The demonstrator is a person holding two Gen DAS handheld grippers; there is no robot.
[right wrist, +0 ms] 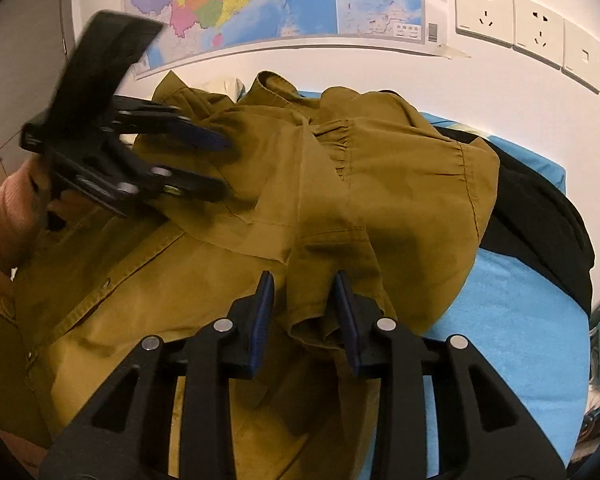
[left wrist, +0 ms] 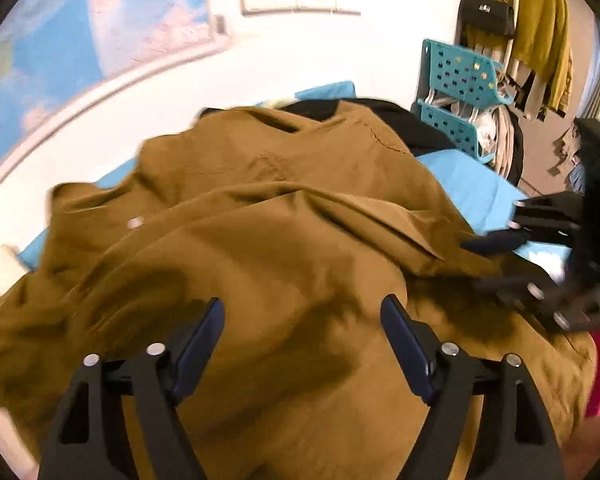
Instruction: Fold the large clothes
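Shirt (right wrist: 340, 184): brown, crumpled in a heap on the blue surface (right wrist: 512, 320), collar at the far side by the wall, button placket running near-left.
Left gripper (left wrist: 302, 308): released, jaws wide, hovering over the near cloth; nothing between them.
Right gripper (right wrist: 305, 280): jaws part-closed around a bunched fold, apparently a cuff; pads look close to the cloth, but a firm pinch cannot be confirmed.
Risk, slip: a loose right grip could drop the fold when pulled.
Risk, layers: the left gripper may pinch several layers, so the heap drags instead of spreading.
Risk, snag: the black garment (right wrist: 540, 220) lies touching the shirt at the right and may be pulled along.
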